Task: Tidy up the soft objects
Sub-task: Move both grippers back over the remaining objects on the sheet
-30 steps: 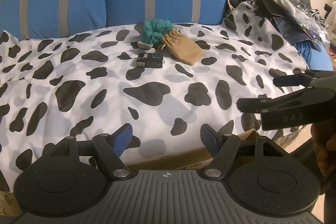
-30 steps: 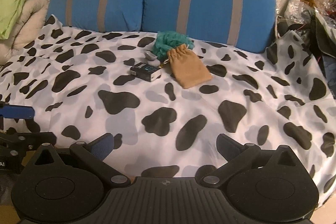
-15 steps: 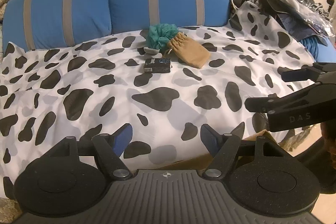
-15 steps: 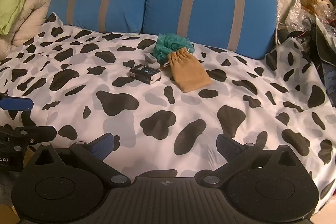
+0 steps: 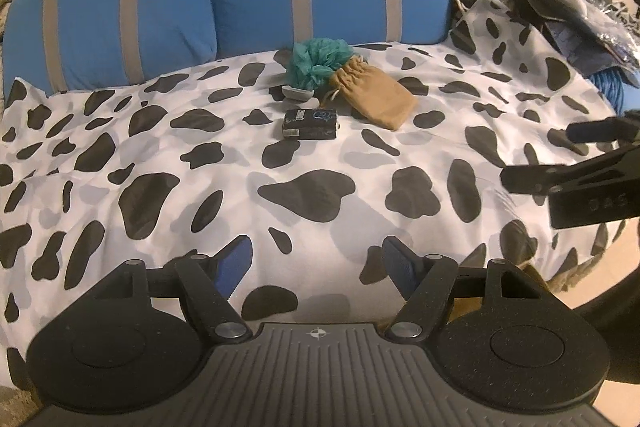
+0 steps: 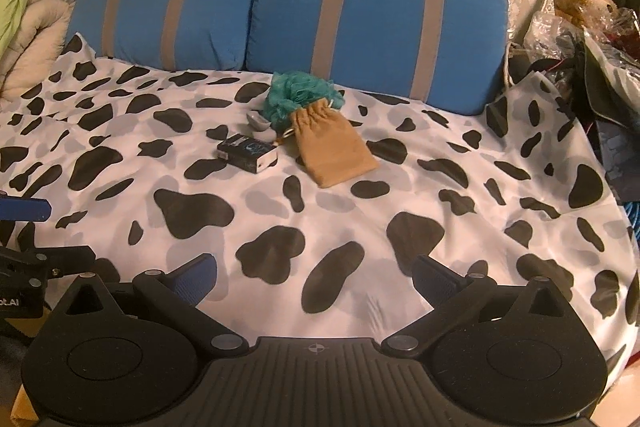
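Teal mesh puff (image 5: pixel 316 61) and tan drawstring pouch (image 5: pixel 374 97) were seen well ahead of fingers on cow-print bed (image 5: pixel 160 163), unmoved since a second before. Left gripper (image 5: pixel 316 259) and right gripper (image 6: pixel 314 277) were held released, empty; view only slightly shifted, nothing yet grasped.

Teal puff (image 5: pixel 318 61), tan pouch (image 5: pixel 374 98), black-spotted white sheet (image 5: pixel 160 155).

Left gripper (image 5: pixel 316 259), right gripper (image 6: pixel 314 277): jaws apart, empty.

Black box (image 5: pixel 310 124) print too small to read — teal mesh puff (image 6: pixel 298 98) partly hidden behind tan pouch (image 6: pixel 330 146).
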A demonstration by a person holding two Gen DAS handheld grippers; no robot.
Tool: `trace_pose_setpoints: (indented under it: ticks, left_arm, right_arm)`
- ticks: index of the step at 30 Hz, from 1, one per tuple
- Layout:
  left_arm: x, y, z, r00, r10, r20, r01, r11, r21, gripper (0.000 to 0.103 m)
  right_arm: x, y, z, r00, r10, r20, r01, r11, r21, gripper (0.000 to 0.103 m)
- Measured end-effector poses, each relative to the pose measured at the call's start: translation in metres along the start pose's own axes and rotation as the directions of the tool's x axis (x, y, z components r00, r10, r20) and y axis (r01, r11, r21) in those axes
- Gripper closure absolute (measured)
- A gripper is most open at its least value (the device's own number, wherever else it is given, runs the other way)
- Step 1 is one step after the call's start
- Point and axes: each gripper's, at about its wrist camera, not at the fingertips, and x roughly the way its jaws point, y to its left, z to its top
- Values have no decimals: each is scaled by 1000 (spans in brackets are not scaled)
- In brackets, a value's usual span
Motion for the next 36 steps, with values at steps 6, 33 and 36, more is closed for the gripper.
trace_pose_setpoints:
  ticks: [6,33,36]
  left_arm:
    - [14,-2,7,1000,10,-5,-10,1000,28,32]
    - [67,31,50,1000,7,14,-6,997,-75,32]
    - [75,29,55,1000,-2,16,3,998,-64,31]
  right_arm:
    - [7,-4,7,1000,-3,2,3,1000,-11,0]
    - [59,-12,31,999,4,-35,-5,999,-43,0]
    - [65,-15,35,999,4,-40,-6,999,-47,0]
